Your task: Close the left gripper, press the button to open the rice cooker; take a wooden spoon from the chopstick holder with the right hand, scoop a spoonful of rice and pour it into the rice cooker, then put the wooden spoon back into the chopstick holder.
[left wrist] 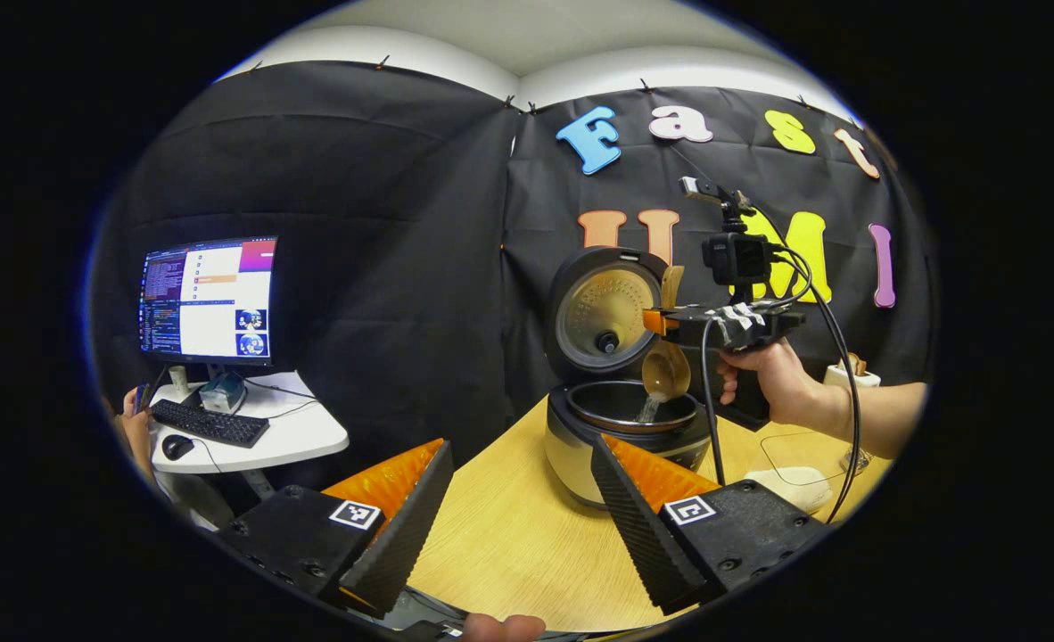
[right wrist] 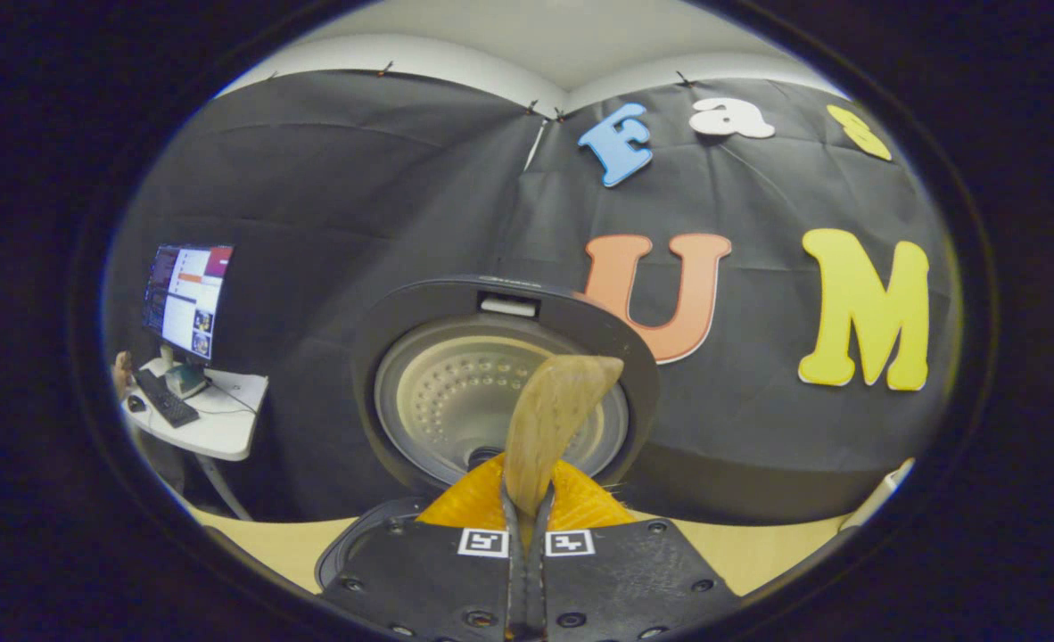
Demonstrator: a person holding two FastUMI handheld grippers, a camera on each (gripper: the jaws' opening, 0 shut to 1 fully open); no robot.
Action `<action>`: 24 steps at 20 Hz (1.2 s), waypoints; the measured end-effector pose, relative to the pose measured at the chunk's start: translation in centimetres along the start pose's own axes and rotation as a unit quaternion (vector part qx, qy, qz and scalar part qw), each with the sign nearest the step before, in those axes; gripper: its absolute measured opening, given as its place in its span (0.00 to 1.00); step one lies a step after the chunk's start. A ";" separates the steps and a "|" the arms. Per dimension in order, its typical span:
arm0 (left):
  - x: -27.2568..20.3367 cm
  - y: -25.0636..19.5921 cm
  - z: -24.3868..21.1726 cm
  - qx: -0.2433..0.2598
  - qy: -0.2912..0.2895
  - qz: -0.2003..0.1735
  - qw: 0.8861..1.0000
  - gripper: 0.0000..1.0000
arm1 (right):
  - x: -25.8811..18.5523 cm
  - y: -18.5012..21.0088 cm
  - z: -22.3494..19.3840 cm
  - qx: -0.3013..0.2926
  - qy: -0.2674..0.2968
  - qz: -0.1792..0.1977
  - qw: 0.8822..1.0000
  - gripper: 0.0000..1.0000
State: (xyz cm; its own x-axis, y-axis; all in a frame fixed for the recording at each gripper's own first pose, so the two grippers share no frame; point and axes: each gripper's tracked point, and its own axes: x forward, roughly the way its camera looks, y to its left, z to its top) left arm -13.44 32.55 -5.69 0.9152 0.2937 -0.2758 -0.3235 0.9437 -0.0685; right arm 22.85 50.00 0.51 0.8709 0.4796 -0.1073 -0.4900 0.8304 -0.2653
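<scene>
Pouring step: your right gripper [left wrist: 661, 321], jaws pinching the wooden spoon [left wrist: 667, 367], tips rice [left wrist: 647, 408] into the rice cooker [left wrist: 621, 419]; left gripper [left wrist: 518, 499] jaws spread. Next, return the spoon to the holder.

No readable word, brand or number stood on the task's things. The rice cooker [left wrist: 621, 419] bore no legible marking on its body or on its raised lid [right wrist: 500, 383]; a small pale plate on the lid's upper rim was too blurred to read. Square black-and-white coded markers sat on the left gripper [left wrist: 509, 499] and on the right gripper [right wrist: 527, 535], patterns rather than letters. The monitor [left wrist: 208, 299] on the side desk [left wrist: 291, 432] showed windows of text too small to make out
</scene>
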 end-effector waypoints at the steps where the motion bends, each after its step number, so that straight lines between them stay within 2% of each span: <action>1: 0.0 0.0 0.0 0.000 -0.001 0.001 1.000 0.99 | -0.2 0.2 0.3 -0.010 -0.008 -0.001 1.000 0.00; 6: -0.3 -0.1 0.3 -0.001 -0.007 -0.001 1.000 0.99 | -1.5 1.7 1.6 -0.086 -0.043 0.002 0.995 0.00; 9: -0.8 0.3 0.6 0.000 -0.011 0.007 1.000 0.99 | -1.7 1.6 2.0 -0.082 -0.042 0.013 0.996 0.00; 13: -1.5 0.7 0.9 -0.008 -0.014 0.012 1.000 0.99 | -2.1 0.6 2.4 0.013 -0.030 0.025 0.999 0.00; 17: -1.8 0.2 1.6 -0.009 -0.020 0.014 1.000 0.99 | -3.7 -2.4 3.8 0.103 -0.032 0.025 0.994 0.00; 21: -1.7 -1.3 1.6 -0.002 -0.015 0.009 1.000 0.99 | -6.6 -7.9 5.0 0.235 -0.040 0.020 0.971 0.02; 23: -1.6 -2.6 2.3 0.003 -0.023 0.001 1.000 0.99 | -8.8 -11.8 4.9 0.274 -0.044 0.005 0.961 0.00; 24: -1.6 -3.3 2.6 0.004 -0.028 -0.003 1.000 0.95 | -9.9 -14.0 4.7 0.284 -0.046 -0.007 0.958 0.00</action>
State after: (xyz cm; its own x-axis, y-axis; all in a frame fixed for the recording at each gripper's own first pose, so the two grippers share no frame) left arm -13.20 29.39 -2.52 0.9291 0.2969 -0.2207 -0.3172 0.9463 -0.0624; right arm 20.88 34.92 9.84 0.8833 0.4686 -0.0158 -0.4426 0.8445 0.3015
